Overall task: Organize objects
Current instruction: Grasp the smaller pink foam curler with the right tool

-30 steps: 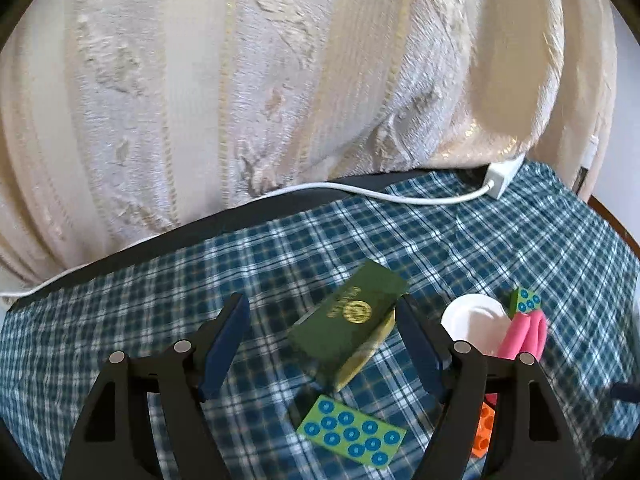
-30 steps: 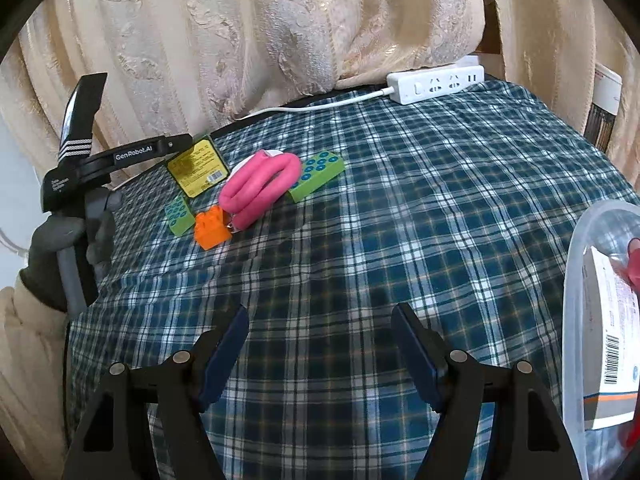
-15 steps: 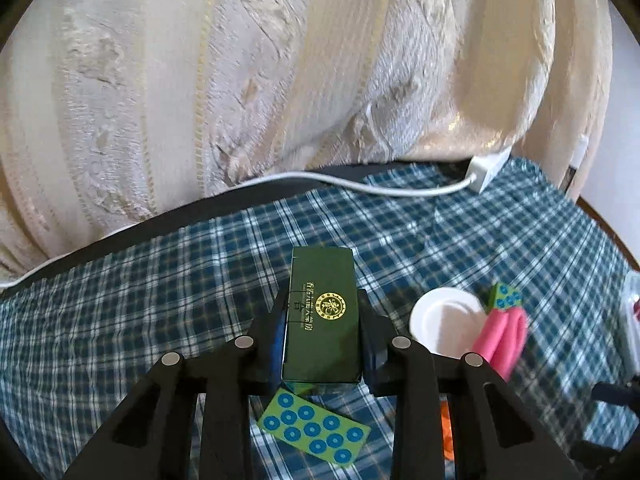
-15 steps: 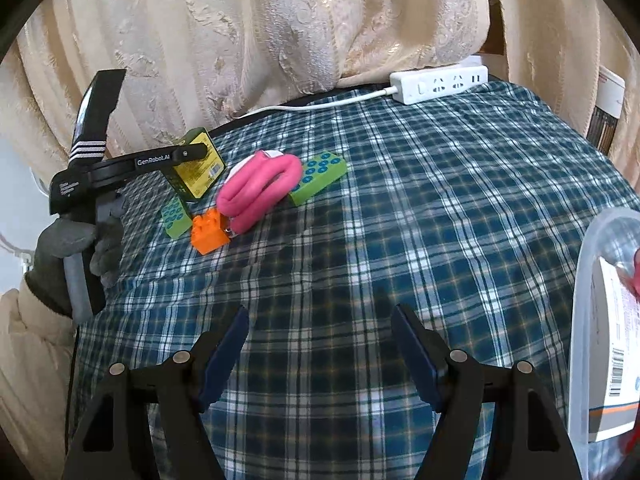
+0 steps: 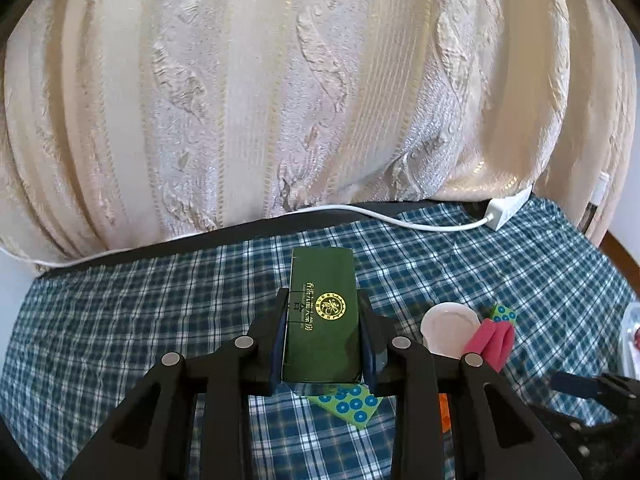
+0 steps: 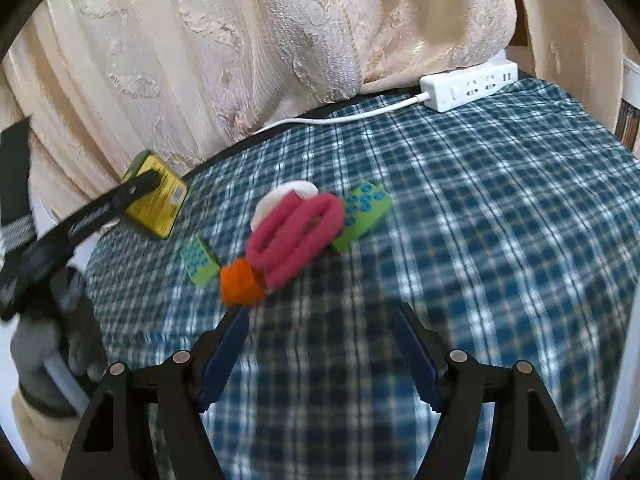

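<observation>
The green box (image 5: 322,320) is clamped between the jaws of the left gripper (image 5: 323,336), lifted clear of the plaid cloth (image 5: 140,320), its gold-printed face up toward the camera. In the right wrist view the same box (image 6: 158,200) shows its yellow label side, held up at the far left of the table in front of the curtain (image 6: 240,40).

The right gripper (image 6: 320,356) hangs over the near part of the cloth with its jaws spread wide and nothing between them.

Just beyond it lies the cluster of remaining things: an orange block (image 6: 241,284) nearest, touching a pink loop (image 6: 298,232) that lies partly over a white dish (image 6: 286,198). A green dotted block (image 6: 362,214) sits just right of the loop, and a smaller green dotted block (image 6: 199,262) just left of the orange one. This view is motion-blurred.

A white power strip (image 6: 470,86) rests at the far right edge of the table, its cable running left along the curtain foot. A clear plastic bin edge (image 5: 630,340) shows at the right of the left wrist view.
</observation>
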`<state>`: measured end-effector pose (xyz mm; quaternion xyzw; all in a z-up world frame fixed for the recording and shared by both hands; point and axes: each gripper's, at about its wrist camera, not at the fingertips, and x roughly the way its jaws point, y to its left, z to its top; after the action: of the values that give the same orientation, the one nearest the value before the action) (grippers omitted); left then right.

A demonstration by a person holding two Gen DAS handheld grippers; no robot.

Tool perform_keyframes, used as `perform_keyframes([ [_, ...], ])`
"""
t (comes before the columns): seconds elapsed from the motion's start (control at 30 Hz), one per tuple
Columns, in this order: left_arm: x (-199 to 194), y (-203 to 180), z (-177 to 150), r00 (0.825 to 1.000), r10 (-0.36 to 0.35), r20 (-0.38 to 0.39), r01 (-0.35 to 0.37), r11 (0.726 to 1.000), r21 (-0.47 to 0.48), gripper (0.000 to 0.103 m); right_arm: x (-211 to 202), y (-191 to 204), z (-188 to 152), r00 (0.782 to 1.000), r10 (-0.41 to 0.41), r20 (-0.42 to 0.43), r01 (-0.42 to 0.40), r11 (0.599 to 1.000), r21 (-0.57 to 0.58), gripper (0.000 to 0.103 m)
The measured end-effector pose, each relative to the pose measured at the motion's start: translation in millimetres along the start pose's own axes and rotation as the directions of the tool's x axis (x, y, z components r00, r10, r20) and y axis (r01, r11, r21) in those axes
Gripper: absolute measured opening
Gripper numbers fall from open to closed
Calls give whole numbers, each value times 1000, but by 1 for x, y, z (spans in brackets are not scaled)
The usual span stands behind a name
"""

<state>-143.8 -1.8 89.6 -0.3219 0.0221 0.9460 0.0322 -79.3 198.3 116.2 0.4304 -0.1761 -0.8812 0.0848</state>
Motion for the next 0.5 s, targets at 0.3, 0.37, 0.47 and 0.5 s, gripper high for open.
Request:
perform_keyframes([
  [0.3,-1,17,4,1000,-22,-19,21,997,-76,31,39,15,22,999,44,-25,-41,995,95,77],
  [0.37,0,18,4,999,-25,-23,23,996,-83,31,46,18,26,999,28,-28,-26,995,96,77],
  [0.47,2,19,4,999,-29,-32,26,995,-93,31,57,19,31,999,12,-37,-9,995,103,77],
  [0.5,2,19,4,999,-27,-35,24,995,-98,31,58,21,32,1000,2,-30,1,995,98,77],
])
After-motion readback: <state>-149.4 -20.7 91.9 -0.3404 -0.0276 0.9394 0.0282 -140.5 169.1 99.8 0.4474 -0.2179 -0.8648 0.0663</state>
